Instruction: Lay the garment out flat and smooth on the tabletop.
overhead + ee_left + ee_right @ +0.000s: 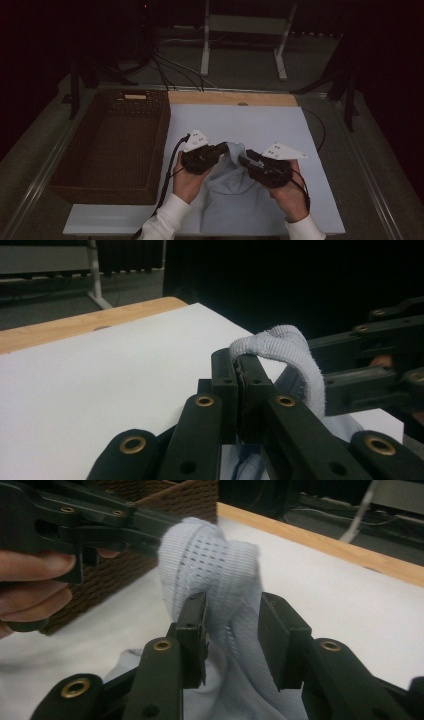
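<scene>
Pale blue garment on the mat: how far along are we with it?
Done: the left gripper is shut on a raised fold of the pale blue garment. In hand: the right gripper stands open around the same fold, its fingers not pressing it. Left: most of the garment lies crumpled on the white mat; the wicker basket holds nothing.

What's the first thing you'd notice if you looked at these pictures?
Most likely the pale blue cloth near the front of the white table, pulled up into a peak between two black grippers. The left gripper pinches its ribbed edge tight, while the right gripper has its fingers apart around the fabric. A big, dark wicker basket sits at the left.
</scene>
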